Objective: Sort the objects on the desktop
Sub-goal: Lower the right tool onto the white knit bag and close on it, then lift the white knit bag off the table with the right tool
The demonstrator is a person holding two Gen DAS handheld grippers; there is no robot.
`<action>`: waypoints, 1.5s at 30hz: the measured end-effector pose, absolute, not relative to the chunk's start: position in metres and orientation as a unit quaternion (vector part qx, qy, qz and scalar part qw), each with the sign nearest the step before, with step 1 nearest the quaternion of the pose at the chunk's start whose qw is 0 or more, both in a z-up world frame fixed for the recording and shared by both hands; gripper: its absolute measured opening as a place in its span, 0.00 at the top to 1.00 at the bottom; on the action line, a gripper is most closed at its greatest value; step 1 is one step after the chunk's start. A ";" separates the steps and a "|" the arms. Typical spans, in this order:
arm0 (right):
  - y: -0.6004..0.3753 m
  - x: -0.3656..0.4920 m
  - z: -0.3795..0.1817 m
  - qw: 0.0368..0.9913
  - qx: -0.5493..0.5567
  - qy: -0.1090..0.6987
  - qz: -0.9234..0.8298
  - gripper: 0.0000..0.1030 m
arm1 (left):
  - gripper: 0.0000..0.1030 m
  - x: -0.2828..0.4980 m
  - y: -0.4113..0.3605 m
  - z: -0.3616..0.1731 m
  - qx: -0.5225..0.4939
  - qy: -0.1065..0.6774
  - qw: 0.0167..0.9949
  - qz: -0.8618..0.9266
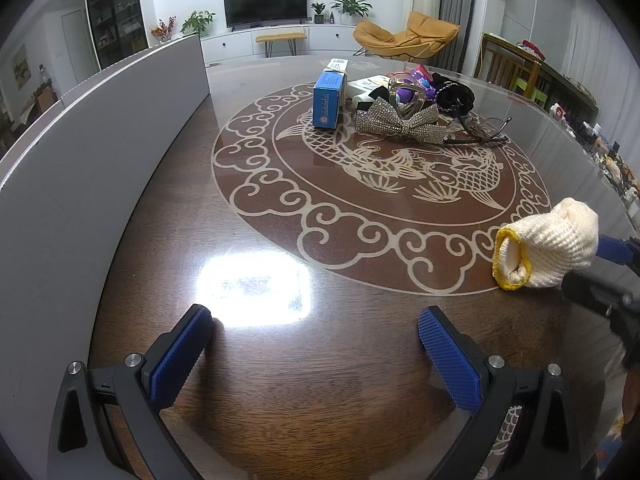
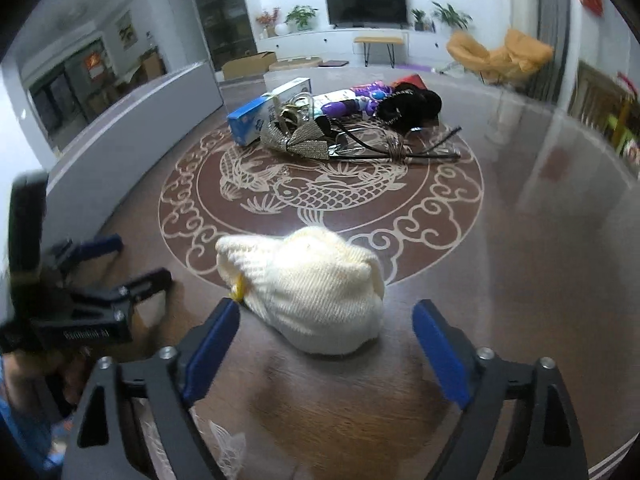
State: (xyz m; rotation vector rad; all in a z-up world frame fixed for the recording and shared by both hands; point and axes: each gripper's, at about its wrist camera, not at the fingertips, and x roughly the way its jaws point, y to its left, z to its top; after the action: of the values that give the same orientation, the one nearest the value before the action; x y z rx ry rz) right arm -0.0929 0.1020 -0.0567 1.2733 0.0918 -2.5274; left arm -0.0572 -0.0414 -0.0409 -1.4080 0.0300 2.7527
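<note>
A rolled cream knit glove point(image 2: 316, 292) with a yellow cuff lies on the brown table, just ahead of my open right gripper point(image 2: 326, 332), between its blue pads but untouched. In the left wrist view the glove point(image 1: 548, 246) lies at the right. My left gripper point(image 1: 314, 332) is open and empty over bare table. At the far side lies a pile: a blue box point(image 1: 329, 98), a rhinestone bow point(image 1: 400, 122), a black hair piece point(image 1: 454, 94), purple items point(image 1: 416, 80) and glasses point(image 1: 484, 132).
A long grey box wall point(image 1: 92, 136) runs along the table's left side. The table has a carved fish medallion point(image 1: 380, 184) under glass. My left gripper shows at the left of the right wrist view point(image 2: 120, 264).
</note>
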 end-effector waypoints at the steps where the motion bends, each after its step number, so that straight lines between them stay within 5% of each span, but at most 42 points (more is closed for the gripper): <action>1: 0.098 -0.094 -0.058 0.154 0.445 0.048 -0.881 0.12 | 0.00 -0.057 -0.042 -0.041 -0.455 0.010 0.025 0.890; 9: 0.077 -0.090 -0.075 0.162 0.442 0.142 -0.871 0.11 | 0.00 -0.057 -0.042 -0.041 -0.455 0.010 0.025 0.890; 29: 0.082 -0.093 -0.082 0.187 0.450 0.107 -0.866 0.06 | 0.00 -0.057 -0.042 -0.041 -0.455 0.009 0.025 0.890; 39: 0.072 -0.099 -0.037 0.242 0.402 0.212 -0.857 0.06 | 0.00 -0.057 -0.042 -0.041 -0.455 0.010 0.025 0.890; 45: 0.044 -0.122 -0.058 0.279 0.441 0.287 -0.803 0.06 | 0.00 -0.057 -0.042 -0.041 -0.455 0.010 0.025 0.890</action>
State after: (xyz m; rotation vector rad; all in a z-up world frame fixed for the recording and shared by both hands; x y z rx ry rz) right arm -0.1216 0.0439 -0.0577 1.1840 0.7708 -2.1549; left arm -0.0573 -0.0420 -0.0412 -1.4073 0.0299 2.7519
